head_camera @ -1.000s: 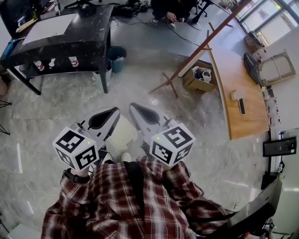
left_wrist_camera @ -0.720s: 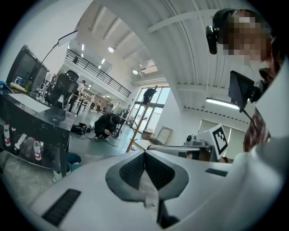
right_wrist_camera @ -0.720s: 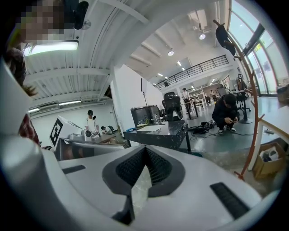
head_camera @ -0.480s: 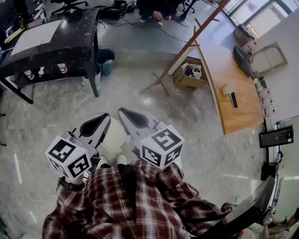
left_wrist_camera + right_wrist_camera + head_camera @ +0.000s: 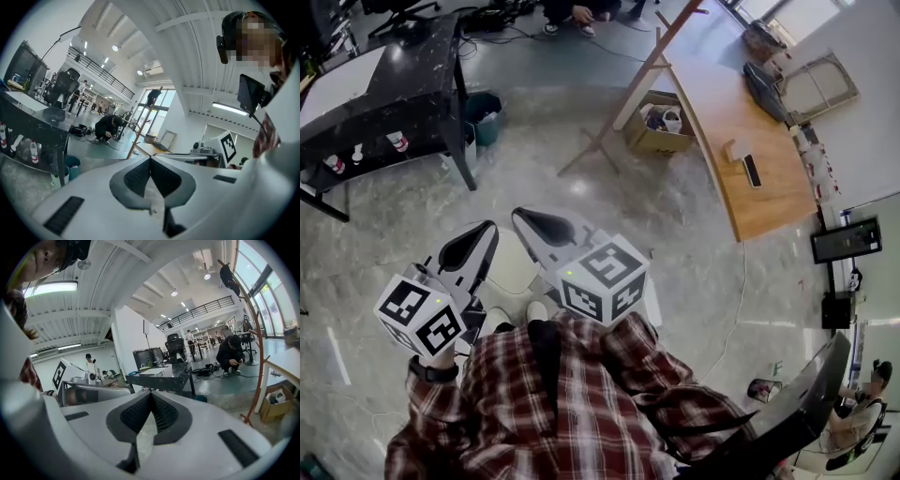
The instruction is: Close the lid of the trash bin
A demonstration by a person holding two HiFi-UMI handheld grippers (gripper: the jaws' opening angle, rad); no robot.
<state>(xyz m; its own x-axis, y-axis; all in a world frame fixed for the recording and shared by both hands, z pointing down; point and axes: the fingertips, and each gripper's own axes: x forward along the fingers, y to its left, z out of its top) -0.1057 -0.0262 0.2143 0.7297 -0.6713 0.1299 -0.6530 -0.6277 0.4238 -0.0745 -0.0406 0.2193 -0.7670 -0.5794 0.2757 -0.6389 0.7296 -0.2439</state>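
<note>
A cream trash bin (image 5: 512, 273) stands on the floor right in front of my feet; only its pale rounded top shows between the two grippers. My left gripper (image 5: 489, 226) is held above the bin's left side, its jaws shut with nothing in them. Above the right side my right gripper (image 5: 517, 213) is also shut and empty. In the left gripper view the left gripper (image 5: 150, 158) looks out across the room, tips together. The right gripper (image 5: 151, 393) does the same in its own view. The bin appears in neither gripper view.
A black table (image 5: 389, 89) stands at the far left with a teal bin (image 5: 484, 106) beside it. A slanted wooden stand (image 5: 630, 82), a cardboard box (image 5: 655, 128) and a long wooden counter (image 5: 741, 155) lie ahead to the right. A person crouches at the far end.
The head view has swung, so both grippers and the bin sit further left and lower in it. Both grippers stay shut above the bin.
</note>
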